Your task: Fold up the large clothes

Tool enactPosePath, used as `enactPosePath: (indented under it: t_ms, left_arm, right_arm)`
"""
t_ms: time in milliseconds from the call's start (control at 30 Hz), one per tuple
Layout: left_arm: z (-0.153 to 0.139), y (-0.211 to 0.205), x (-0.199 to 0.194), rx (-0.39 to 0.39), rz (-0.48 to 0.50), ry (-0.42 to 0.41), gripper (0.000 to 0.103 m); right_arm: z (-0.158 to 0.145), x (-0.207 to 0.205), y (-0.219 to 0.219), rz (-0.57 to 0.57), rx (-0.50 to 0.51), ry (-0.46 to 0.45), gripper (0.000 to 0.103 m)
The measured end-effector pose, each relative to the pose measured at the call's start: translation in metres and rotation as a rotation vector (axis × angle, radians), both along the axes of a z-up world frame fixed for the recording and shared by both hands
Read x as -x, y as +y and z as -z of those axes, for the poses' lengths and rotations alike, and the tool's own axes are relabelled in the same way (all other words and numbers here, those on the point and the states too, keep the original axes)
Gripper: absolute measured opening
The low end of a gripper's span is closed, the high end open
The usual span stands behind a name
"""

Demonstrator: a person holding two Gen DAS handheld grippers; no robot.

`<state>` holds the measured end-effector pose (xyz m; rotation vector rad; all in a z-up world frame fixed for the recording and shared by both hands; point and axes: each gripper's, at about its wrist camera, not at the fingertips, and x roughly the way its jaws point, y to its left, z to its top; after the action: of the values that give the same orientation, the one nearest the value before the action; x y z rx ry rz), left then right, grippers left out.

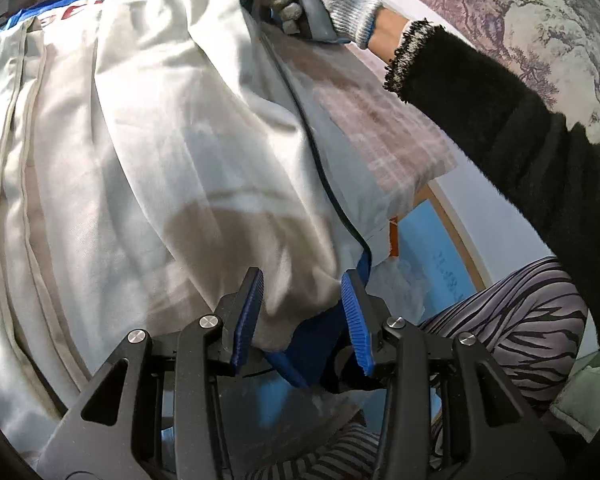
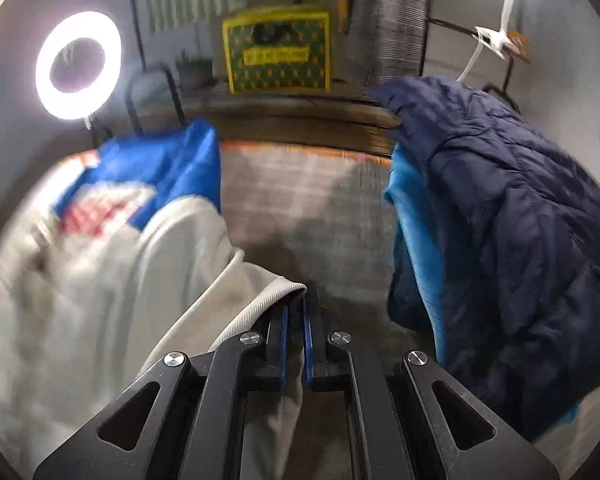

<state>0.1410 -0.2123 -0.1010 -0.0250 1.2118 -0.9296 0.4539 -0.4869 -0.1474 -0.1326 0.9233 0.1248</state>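
Right wrist view: right gripper (image 2: 295,300) fingers pinch the white garment (image 2: 100,280) beside navy jacket (image 2: 520,240); left gripper (image 1: 302,280) fingers, partly spread, hold its bunched corner.

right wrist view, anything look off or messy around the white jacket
Nothing is damaged or spilled. The navy puffer jacket lies in a crumpled heap on something bright blue at the right, unfolded. The right gripper is pinched shut on the white jacket, whose hem bunches there.

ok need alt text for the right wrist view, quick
The right gripper, jaws shut, pinches an edge of a white and blue jacket that trails off to the left over a table. A dark blue puffer coat is heaped on the right, with a lit ring light at upper left; the picture is motion-blurred.
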Motion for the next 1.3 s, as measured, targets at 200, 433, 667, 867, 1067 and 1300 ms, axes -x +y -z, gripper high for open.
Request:
enactPosePath:
  t_ms: [200,433,667,867,1067,1300]
  left_arm:
    - [0.001,-0.001,-0.001,-0.002,0.000,0.002,0.041]
    - [-0.009,0.003,0.006,0.017,0.008,-0.028,0.041]
    - [-0.017,0.001,0.017,0.029,0.022,-0.064,0.041]
    - [-0.019,-0.009,0.027,0.006,0.059,-0.102,0.041]
    - [-0.024,-0.008,0.027,0.008,0.049,-0.113,0.041]
    - [-0.031,0.018,0.024,0.041,-0.021,-0.110,0.041]
  right_arm:
    - [0.015,-0.003,-0.010,0.054,0.004,0.059,0.029]
    - [-0.029,0.047,-0.040,0.078,-0.119,0.044,0.032]
    - [-0.028,0.098,-0.045,0.055,-0.592,0.186,0.056]
    - [-0.009,0.094,-0.008,0.012,-0.499,0.216,0.006]
    - [0.018,0.087,-0.045,0.205,-0.268,0.228,0.001]
    - [-0.038,0.142,-0.062,0.143,-0.399,0.141,0.005]
